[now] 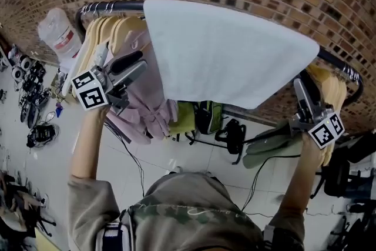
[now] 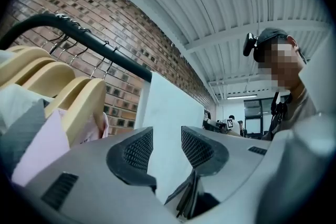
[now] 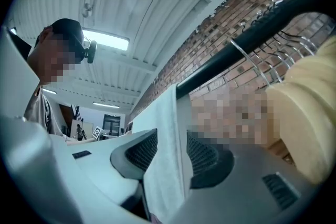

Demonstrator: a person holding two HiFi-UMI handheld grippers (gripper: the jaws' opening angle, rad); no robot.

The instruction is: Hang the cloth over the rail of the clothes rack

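head view: white rectangular fabric cloth point(image 1: 229, 56) draped over the black metal rail point(image 1: 111, 6) of the clothes rack, left gripper point(image 1: 136, 66) at its left edge, right gripper point(image 1: 303, 85) at its right edge. left gripper view: jaws apart, cloth edge between them, not pinched. right gripper view: jaws apart too, cloth hangs loose between them.
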